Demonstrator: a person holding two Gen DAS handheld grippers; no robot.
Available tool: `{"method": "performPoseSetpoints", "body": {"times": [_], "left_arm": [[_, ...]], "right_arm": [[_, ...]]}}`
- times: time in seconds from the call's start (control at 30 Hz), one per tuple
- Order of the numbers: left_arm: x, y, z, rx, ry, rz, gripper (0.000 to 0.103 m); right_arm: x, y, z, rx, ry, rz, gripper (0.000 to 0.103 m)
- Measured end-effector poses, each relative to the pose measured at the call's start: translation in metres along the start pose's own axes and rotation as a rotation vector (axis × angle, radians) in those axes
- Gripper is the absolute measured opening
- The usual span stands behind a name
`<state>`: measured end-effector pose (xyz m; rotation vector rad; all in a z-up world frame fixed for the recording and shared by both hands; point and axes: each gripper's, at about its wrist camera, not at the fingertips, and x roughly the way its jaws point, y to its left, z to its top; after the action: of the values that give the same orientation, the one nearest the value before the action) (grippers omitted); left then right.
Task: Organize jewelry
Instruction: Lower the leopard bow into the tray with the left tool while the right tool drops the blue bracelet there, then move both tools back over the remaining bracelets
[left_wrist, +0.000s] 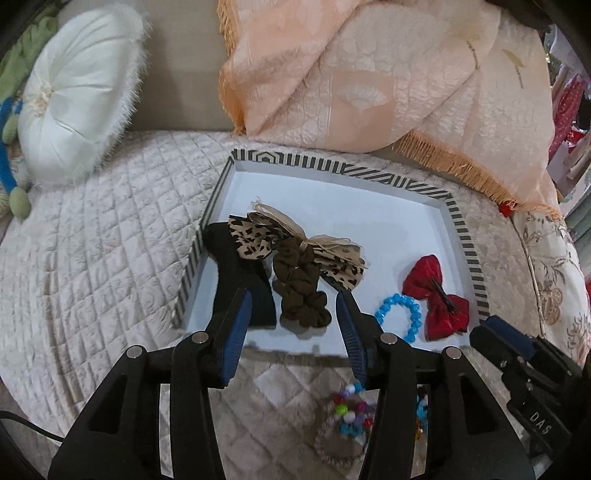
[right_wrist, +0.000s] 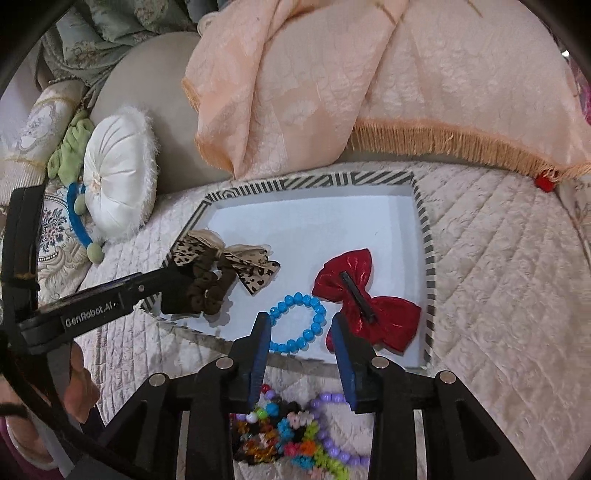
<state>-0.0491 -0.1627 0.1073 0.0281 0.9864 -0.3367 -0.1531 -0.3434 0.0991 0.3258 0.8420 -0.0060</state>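
A striped-rim tray (left_wrist: 334, 168) with a pale blue floor lies on the quilted bed. In it lie a brown scrunchie (left_wrist: 301, 291), a leopard-print bow (left_wrist: 258, 232), a blue bead bracelet (left_wrist: 400, 314) and a red bow clip (left_wrist: 437, 295). My left gripper (left_wrist: 295, 295) is open, its jaws either side of the scrunchie. My right gripper (right_wrist: 301, 321) is open and empty over the tray's near edge, by the blue bracelet (right_wrist: 297, 326) and red bow (right_wrist: 364, 299). A heap of coloured bead bracelets (right_wrist: 295, 435) lies on the quilt under it.
A white round cushion (left_wrist: 79, 96) stands at the back left. A peach fringed cloth (left_wrist: 369, 85) hangs behind the tray. A small red object (right_wrist: 545, 181) lies on the quilt at the right. More beads (left_wrist: 349, 417) lie under my left gripper.
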Motion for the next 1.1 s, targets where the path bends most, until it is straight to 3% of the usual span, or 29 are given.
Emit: {"method": "performPoseSetpoints", "body": {"times": [0.4, 0.73, 1.1], "left_arm": [[-0.053, 0.002, -0.043, 0.009, -0.077, 0.037, 0.047], [-0.086, -0.004, -0.078, 0.048, -0.134, 0.062, 0.047], [-0.106, -0.001, -0.102, 0.056, -0.134, 0.042, 0.047]], "right_arm": [[-0.048, 0.020, -0.029, -0.016, -0.042, -0.035, 0.037], [-0.077, 0.026, -0.055, -0.003, -0.060, -0.034, 0.047], [-0.101, 0.036, -0.072, -0.031, -0.072, -0.049, 0.053]]}}
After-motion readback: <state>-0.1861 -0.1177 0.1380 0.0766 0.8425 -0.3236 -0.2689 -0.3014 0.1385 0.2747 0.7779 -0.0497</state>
